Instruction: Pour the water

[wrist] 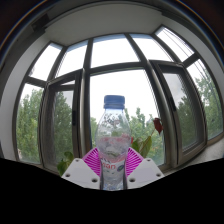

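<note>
1. Pink pads sit on the inside of the two white fingers (88, 166), one pad on each side of the bottle, and they are the nearest things in the gripper view
2. Both pads press on the sides of the clear plastic bottle (113, 140), so the gripper (113, 163) is pinching the bottle around its lower half
3. That bottle stands straight up between the fingers, with its long side going up and down and its blue cap (114, 101) on top, pointing at the sky
4. To pour, I think the bottle must be tipped over to one side so the top goes down; that tilt is what the next move turns on
5. With the cap looking closed, I guess no water can come out yet, but I cannot tell how tight it is
6. How much water is inside is hard to make out, since the plastic is see-through and the bright window shows behind it
7. No cup or glass to pour into can be seen, and the bottom of the bottle is cut off low down
8. Far behind the bottle is a big window (70, 95) with dark frames, and beyond the glass are green trees (30, 120) and a pale sky
</note>
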Available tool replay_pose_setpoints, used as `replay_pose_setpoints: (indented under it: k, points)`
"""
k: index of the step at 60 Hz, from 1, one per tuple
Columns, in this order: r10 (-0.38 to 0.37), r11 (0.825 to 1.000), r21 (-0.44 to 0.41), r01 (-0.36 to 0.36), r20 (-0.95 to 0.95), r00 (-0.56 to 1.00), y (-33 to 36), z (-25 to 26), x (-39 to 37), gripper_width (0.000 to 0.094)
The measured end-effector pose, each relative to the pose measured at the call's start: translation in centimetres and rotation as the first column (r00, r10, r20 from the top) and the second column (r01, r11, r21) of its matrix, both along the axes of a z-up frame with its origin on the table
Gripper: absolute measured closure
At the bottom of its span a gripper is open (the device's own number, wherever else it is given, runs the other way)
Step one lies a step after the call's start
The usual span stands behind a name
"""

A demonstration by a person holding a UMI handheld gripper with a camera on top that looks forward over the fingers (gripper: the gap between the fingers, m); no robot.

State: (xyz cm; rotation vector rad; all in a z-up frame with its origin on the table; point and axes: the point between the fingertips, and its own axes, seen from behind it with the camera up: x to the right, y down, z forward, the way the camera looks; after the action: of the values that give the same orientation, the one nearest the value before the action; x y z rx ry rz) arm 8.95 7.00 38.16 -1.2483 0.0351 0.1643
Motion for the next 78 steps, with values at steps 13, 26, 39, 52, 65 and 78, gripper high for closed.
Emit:
replay_pose_setpoints:
  k: [13, 26, 39, 52, 65, 78]
  points:
    - [-0.065, 0.950, -0.286, 0.125, 0.212, 0.975, 3.1, -17.3, 6.3, 0.0679]
    - [-0.027, 0.884, -0.452, 0.116, 0.198, 0.980, 4.6, -29.0, 7.3, 0.0675]
    - [-0.062, 0.892, -0.431, 0.137, 0.183, 0.981, 4.7, -28.8, 7.7, 0.0475]
    - [-0.141, 0.825, -0.524, 0.212, 0.173, 0.975, 2.0, -29.0, 8.5, 0.0085]
    - [-0.189, 0.788, -0.562, 0.251, 0.167, 0.968, -5.8, -25.7, 6.4, 0.0079]
    - [-0.208, 0.780, -0.561, 0.276, 0.183, 0.961, -17.3, -22.4, 2.2, 0.0082]
